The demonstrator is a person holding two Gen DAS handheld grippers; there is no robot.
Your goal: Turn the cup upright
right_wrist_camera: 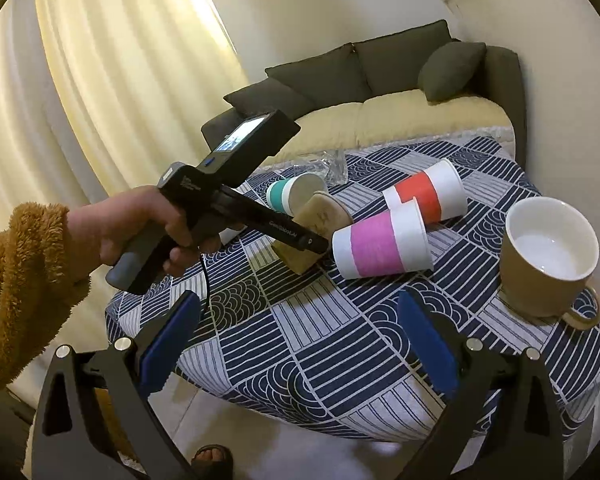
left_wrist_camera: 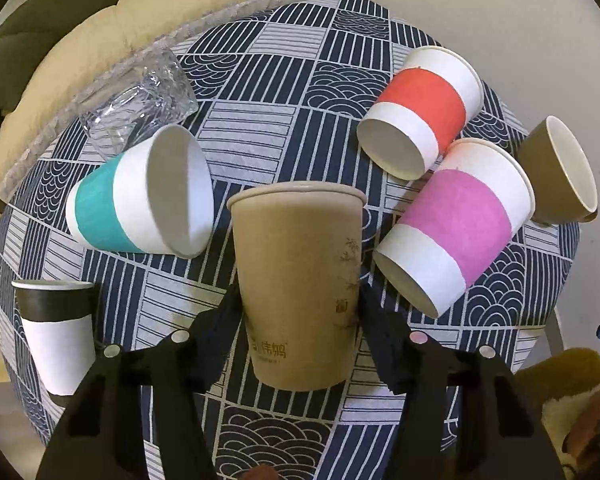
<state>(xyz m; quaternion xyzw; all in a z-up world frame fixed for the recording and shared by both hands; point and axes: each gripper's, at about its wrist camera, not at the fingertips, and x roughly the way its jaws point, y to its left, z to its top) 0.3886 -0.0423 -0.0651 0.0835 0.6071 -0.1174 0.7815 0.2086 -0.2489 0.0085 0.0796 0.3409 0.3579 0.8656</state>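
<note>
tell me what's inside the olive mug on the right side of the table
The olive mug stands upright, and its white inside looks empty from the right wrist view; the near wall hides part of its bottom.

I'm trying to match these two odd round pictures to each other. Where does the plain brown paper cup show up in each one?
Left wrist view: the brown paper cup fills the lower centre, gripped between the left gripper fingers.
Right wrist view: it sits mid-frame, partly hidden behind the black tool.
Shared landmark: the pink-banded cup lies on its side just right of it in both.
</note>
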